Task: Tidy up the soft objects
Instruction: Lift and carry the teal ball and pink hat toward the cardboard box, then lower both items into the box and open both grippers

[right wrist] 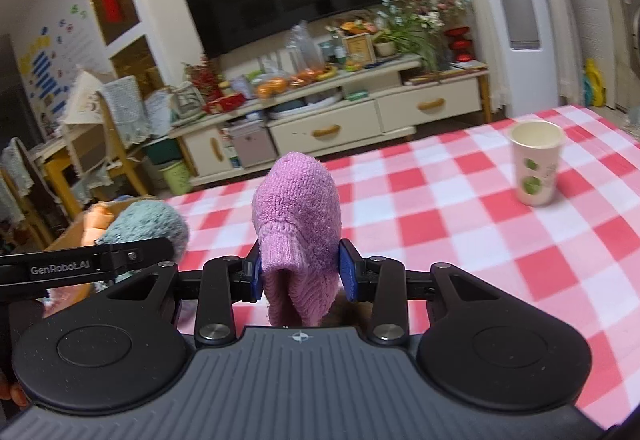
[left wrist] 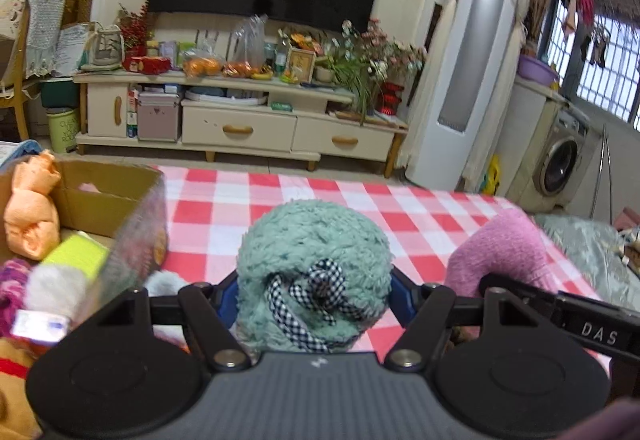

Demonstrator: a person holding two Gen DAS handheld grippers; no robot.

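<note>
Both claws level over the checked tablecloth (right wrist: 460, 224): left claw (left wrist: 314, 292) clamps teal slipper (left wrist: 316, 240), right claw (right wrist: 300, 272) clamps pink sock (right wrist: 298, 200).

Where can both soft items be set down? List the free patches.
Bare checked cloth lies ahead of the right tool and its pink sock, up to the paper cup. More lies ahead of the teal plush in the left tool. Crowded: the cardboard box and the pile beside it.
</note>
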